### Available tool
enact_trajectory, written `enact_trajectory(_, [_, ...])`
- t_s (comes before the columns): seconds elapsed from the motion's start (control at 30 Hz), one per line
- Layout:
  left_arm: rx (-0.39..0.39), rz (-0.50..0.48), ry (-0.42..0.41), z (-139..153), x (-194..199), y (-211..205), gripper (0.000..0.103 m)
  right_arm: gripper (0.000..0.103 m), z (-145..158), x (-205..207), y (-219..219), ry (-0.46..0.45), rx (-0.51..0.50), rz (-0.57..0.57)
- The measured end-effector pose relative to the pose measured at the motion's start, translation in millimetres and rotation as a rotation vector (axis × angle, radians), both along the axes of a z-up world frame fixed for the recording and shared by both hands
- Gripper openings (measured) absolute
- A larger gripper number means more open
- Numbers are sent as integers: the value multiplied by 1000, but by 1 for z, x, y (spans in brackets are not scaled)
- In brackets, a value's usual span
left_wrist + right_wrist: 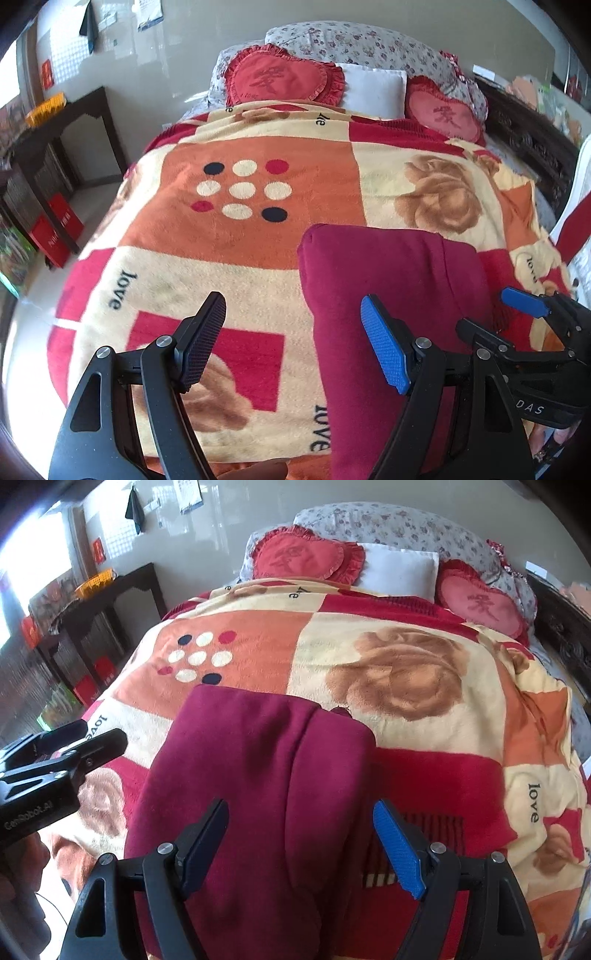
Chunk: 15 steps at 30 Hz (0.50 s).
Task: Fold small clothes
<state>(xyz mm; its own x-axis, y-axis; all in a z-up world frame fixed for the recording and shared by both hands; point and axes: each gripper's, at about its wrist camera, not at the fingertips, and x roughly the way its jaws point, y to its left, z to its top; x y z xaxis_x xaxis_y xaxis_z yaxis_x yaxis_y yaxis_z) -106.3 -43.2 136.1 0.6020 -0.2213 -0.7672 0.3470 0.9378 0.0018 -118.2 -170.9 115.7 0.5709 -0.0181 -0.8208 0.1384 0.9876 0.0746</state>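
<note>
At the far left, a dark side table [74,110] stands against the wall and carries a yellow basket [46,109]; red boxes [55,229] sit on the floor below it. The bed is covered by a patchwork blanket [221,229] in orange, cream and red, printed with dots, roses and the word "love". The left gripper [293,341] hovers over the near part of this blanket with its jaws wide apart and nothing between them: the black finger is over bare blanket, and the blue finger is over the left edge of the garment. The garment [258,775], a maroon piece of clothing, lies on the blanket near the foot of the bed, folded lengthwise into a long strip with a seam running down its middle. In the right wrist view the left gripper [96,740] appears just beside the garment's left edge. The right gripper [301,836] is positioned directly above the near half of the garment, jaws likewise spread wide, gripping nothing; whether its fingers touch the cloth cannot be determined. At the head of the bed, from left to right, lie a red heart cushion [280,77], a white pillow [373,88] and a second heart cushion [443,114], with a floral pillow [351,40] behind them. A dark carved bed frame [528,140] borders the right side.
</note>
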Motion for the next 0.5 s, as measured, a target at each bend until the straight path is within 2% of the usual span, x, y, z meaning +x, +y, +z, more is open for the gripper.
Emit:
enact_trajectory(0.17, [-1, -22, -14, 5, -4, -8, 76, 79, 3, -2, -1, -16, -14, 3])
enact_trajectory(0.5, [-22, -49, 14, -1, -7, -20, 76, 79, 7, -7, -8, -27, -21, -22])
